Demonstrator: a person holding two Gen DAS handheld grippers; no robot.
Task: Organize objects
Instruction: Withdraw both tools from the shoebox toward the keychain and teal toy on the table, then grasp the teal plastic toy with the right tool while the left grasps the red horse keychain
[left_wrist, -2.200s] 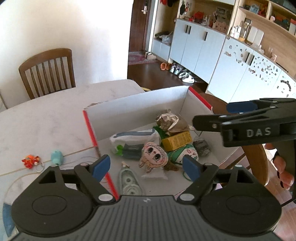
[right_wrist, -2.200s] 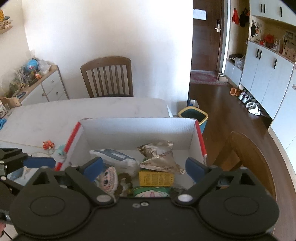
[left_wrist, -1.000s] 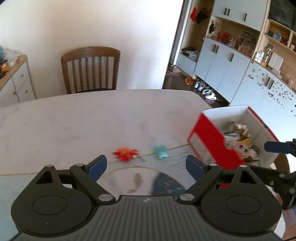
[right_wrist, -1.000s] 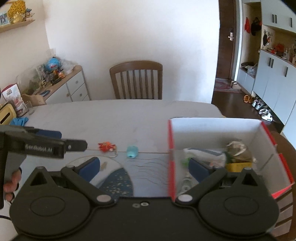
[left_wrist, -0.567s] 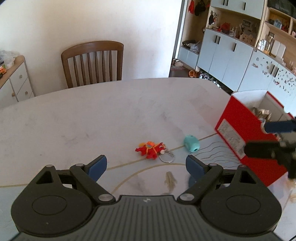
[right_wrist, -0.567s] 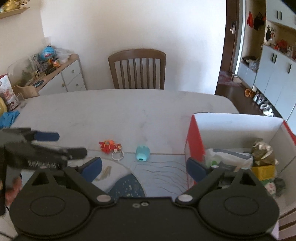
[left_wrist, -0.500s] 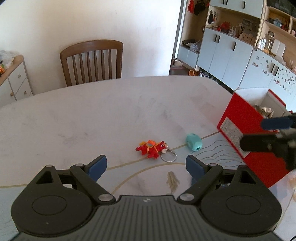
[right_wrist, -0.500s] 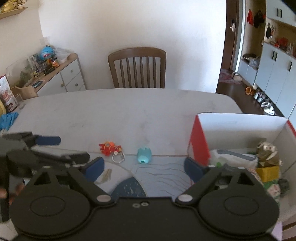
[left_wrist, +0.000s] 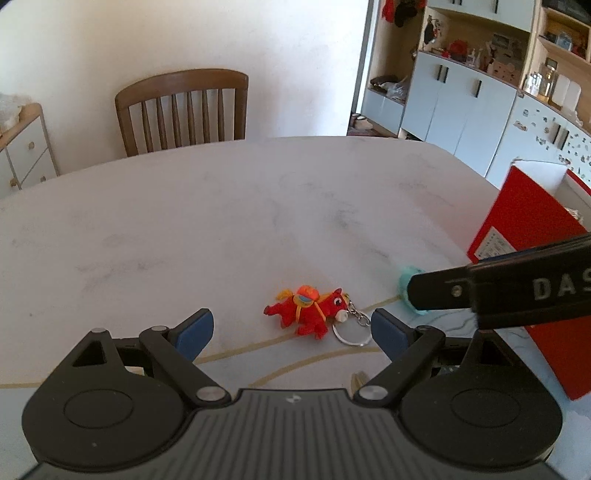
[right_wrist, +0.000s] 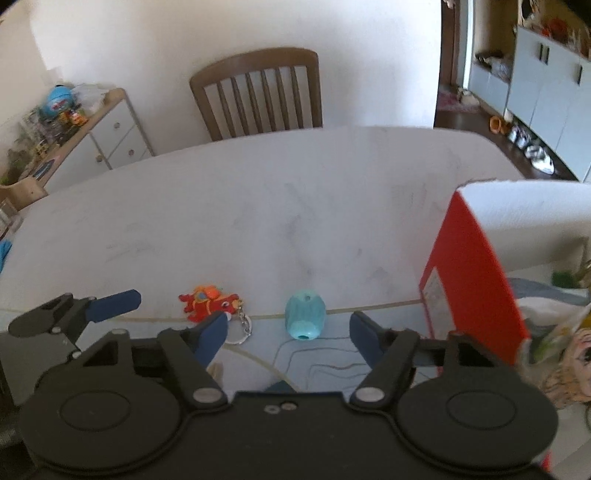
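Observation:
A red horse keychain (left_wrist: 308, 310) lies on the white table just ahead of my open, empty left gripper (left_wrist: 291, 330); it also shows in the right wrist view (right_wrist: 208, 301). A small teal barrel-shaped object (right_wrist: 306, 318) lies between the fingers of my open, empty right gripper (right_wrist: 288, 334), a little ahead of the tips. In the left wrist view the teal object (left_wrist: 405, 277) is mostly hidden behind the right gripper's finger (left_wrist: 498, 291). A red and white box (right_wrist: 476, 273) with several items inside stands at the right.
A wooden chair (left_wrist: 183, 109) stands at the table's far edge. A low white drawer unit (right_wrist: 92, 144) with clutter is at the far left. Pale blue cupboards (left_wrist: 465, 107) line the right wall. The left gripper (right_wrist: 74, 314) shows at the left of the right wrist view.
Both grippers have swung left from above the box to the open tabletop and come lower and closer to the keychain and the teal object. Both stay open.

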